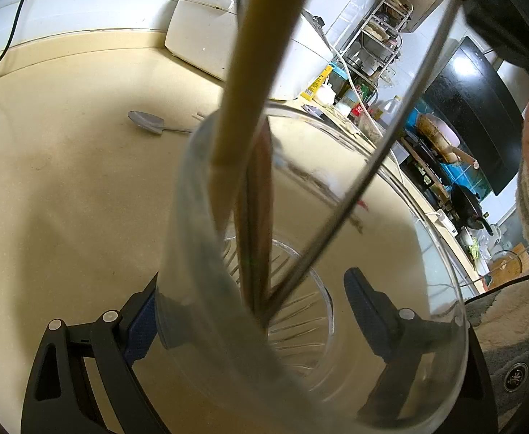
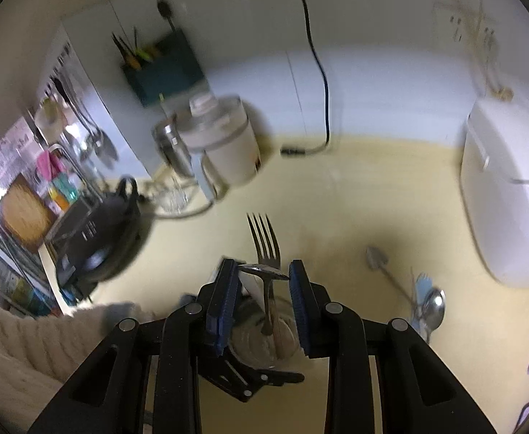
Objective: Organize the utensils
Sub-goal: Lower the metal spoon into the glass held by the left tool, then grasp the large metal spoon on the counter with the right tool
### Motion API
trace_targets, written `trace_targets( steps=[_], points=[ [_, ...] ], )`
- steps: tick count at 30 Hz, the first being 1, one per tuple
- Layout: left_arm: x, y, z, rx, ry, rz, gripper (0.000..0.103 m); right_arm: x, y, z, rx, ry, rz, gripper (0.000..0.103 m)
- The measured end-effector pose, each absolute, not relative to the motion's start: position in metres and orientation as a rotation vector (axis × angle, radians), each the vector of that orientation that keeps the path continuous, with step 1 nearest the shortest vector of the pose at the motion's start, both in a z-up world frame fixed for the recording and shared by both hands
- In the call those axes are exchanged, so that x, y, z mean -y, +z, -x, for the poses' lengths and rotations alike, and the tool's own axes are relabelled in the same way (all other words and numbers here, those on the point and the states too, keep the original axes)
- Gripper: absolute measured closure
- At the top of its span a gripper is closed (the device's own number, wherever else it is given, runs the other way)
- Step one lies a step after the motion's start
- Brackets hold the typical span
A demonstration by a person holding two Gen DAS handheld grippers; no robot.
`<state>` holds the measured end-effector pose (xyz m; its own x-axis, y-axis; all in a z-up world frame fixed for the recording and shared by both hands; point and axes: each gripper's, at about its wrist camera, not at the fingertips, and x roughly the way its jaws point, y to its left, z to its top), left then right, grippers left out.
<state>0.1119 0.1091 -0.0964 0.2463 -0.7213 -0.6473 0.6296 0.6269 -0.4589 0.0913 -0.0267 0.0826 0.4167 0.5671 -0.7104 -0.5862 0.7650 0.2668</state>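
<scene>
Left hand-held gripper (image 1: pixel 250 329): closed around the clear glass (image 1: pixel 228 253), steadying it as a holder for chopsticks (image 1: pixel 260 83) and other utensils
Right hand-held gripper (image 2: pixel 264 289): jaws apart, gripping nothing; fork (image 2: pixel 266 249) and a spoon bowl sit between and beyond its tips, probably just released
Loose spoon (image 1: pixel 146 122): on the table (image 1: pixel 65 181), well ahead-left of the left hand-held gripper, not yet collected

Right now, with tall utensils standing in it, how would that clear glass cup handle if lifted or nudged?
The glass cup is probably top-heavy: the wooden handle and metal handle lean well above its rim. Smooth glass may slip and break. The left tool brackets it.
</scene>
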Motion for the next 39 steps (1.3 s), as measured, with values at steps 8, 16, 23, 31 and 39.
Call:
trace_targets(
  steps=[8,16,23,31,39],
  points=[
    [-0.107,-0.098,-0.113,-0.946,-0.923,0.111,0.009,0.027,0.069,-0.117,-0.95,0.698,-0.041,0.055],
    [-0.107,-0.097,-0.113,-0.946,-0.922,0.11,0.009,0.129,0.065,-0.134,-0.927,0.429,-0.167,0.055],
    [-0.108,-0.099,-0.113,-0.947,-0.924,0.112,0.009,0.195,0.021,-0.157,-1.041,0.25,-0.141,0.055],
    [-0.108,-0.099,-0.113,-0.947,-0.924,0.113,0.009,0.175,-0.061,-0.201,-1.194,0.221,-0.02,0.061],
    [-0.106,-0.099,-0.112,-0.947,-0.923,0.113,0.009,0.159,-0.09,-0.195,-1.247,0.243,0.123,0.062]
  ],
)
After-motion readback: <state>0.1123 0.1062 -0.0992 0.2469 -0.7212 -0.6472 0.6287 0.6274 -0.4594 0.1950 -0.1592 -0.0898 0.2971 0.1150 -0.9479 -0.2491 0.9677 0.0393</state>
